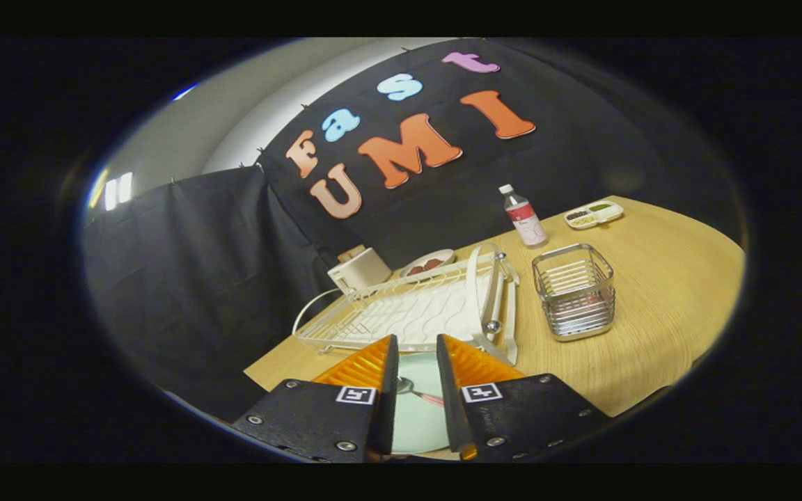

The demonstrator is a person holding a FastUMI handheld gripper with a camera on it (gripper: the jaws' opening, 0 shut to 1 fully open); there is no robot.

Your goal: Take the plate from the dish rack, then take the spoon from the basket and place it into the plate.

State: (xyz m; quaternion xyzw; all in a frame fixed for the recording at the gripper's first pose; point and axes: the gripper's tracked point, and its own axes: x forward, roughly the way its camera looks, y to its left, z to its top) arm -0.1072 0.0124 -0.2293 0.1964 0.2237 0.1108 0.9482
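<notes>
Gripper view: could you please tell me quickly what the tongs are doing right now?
Tongs: open, holding nothing; the spoon lies on the plate below the gap.

My camera rides on my gripper (416,362) and looks forward along its two fingers, tilted so the light wooden table (658,320) slopes up to the right. It sits low and close over the pale green round plate (418,410), seen through the narrow gap between my parted fingers. It faces the white wire dish rack (408,313) just beyond, with the square metal wire basket (575,292) to the right and the black cloth wall (199,278) far behind.
</notes>
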